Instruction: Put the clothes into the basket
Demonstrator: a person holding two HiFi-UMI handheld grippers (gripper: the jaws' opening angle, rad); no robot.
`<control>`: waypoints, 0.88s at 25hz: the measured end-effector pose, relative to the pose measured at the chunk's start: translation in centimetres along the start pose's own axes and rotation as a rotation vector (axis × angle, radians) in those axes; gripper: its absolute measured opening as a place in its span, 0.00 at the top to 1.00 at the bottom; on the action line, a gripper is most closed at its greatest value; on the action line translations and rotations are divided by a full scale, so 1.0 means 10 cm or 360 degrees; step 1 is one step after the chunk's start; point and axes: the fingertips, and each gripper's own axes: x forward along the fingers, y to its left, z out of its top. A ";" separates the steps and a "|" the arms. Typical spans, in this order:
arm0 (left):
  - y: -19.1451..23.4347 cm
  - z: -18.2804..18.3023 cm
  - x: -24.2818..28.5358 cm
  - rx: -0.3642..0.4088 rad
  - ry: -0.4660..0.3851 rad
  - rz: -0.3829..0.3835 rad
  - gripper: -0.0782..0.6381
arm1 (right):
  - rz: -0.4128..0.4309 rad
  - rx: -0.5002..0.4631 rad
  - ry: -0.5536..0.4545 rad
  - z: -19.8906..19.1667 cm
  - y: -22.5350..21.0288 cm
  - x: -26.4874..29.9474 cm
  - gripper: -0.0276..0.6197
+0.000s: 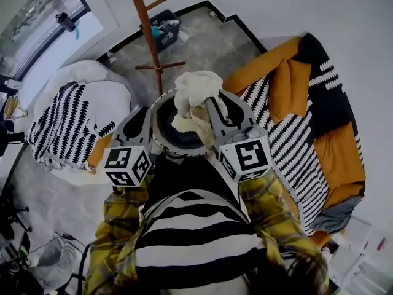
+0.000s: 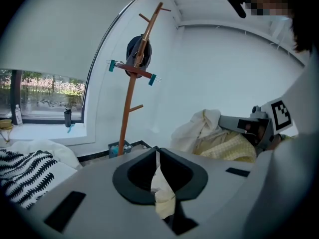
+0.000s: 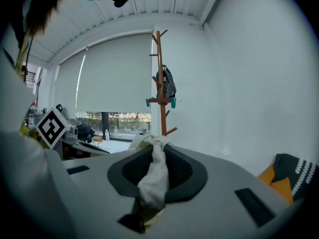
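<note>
I hold a cream-white garment [image 1: 195, 96] with both grippers, bunched just above a round dark basket with a pale rim [image 1: 161, 141] right in front of the person. My right gripper [image 1: 212, 106] is shut on the thick bunch; in the right gripper view the cloth [image 3: 154, 178] fills the jaws of that gripper [image 3: 158, 146]. My left gripper [image 1: 149, 114] is shut on a thin edge of the same garment [image 2: 162, 193], pinched at the jaws of the left gripper [image 2: 157, 153]. The right gripper [image 2: 249, 126] shows there with the hanging bunch [image 2: 204, 131].
A wooden coat stand [image 1: 147, 29] rises just beyond the basket, with a small bin [image 1: 164, 28] behind it. An orange, black and white striped blanket [image 1: 307, 121] covers a bed at the right. A black-and-white patterned cloth [image 1: 67, 125] lies on a white cushion at the left.
</note>
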 end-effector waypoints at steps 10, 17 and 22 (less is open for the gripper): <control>0.20 -0.30 -0.10 -0.0044 0.0090 0.0075 0.84 | 0.0128 -0.0007 0.0344 -0.97 0.34 0.21 0.84; 0.23 -0.54 -0.08 -0.0071 0.0173 0.0089 0.84 | 0.0215 -0.0002 0.0648 -1.77 0.49 0.23 0.84; 0.18 -0.70 -0.05 -0.0083 0.0231 0.0081 0.84 | 0.0250 0.0015 0.0756 -2.04 0.52 0.20 0.84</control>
